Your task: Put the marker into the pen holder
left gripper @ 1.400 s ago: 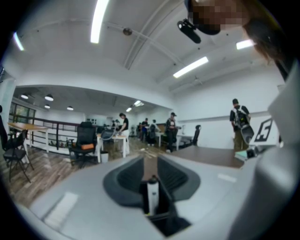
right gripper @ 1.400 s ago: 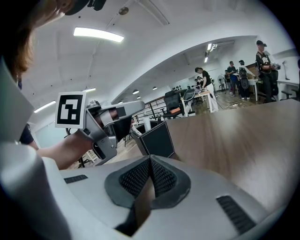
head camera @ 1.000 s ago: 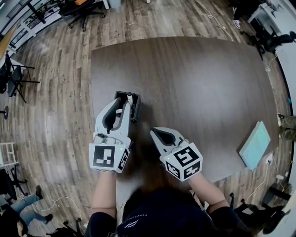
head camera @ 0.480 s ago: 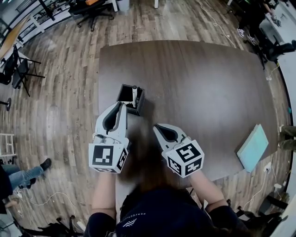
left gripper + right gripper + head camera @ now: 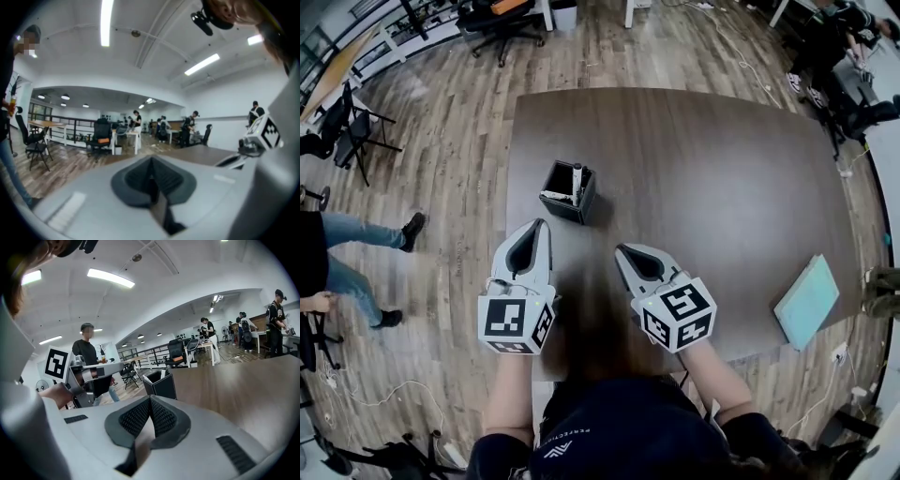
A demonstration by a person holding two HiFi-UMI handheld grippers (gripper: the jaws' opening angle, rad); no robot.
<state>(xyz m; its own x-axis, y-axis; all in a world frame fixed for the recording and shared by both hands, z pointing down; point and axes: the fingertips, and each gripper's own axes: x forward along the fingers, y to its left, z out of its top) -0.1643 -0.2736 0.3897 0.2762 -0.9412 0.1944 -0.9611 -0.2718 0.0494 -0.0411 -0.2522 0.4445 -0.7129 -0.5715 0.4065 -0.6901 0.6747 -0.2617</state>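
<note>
Now both clenched empty: left hand-held gripper point(image 5: 540, 226), right hand-held gripper point(image 5: 622, 250); one marker point(image 5: 577, 178) in one pen holder point(image 5: 566, 209).

The table point(image 5: 703, 169) had a dark, matt wood-grain top. On it, the pen holder point(image 5: 567, 208) looked matt black, the marker point(image 5: 577, 176) inside smooth white plastic. Round the table, the floor point(image 5: 450, 141) was grey-brown wood planking.

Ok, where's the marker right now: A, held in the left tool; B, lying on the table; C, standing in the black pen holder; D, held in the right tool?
C: the marker stands inside the pen holder, and the left tool and right tool are both shut on nothing.
</note>
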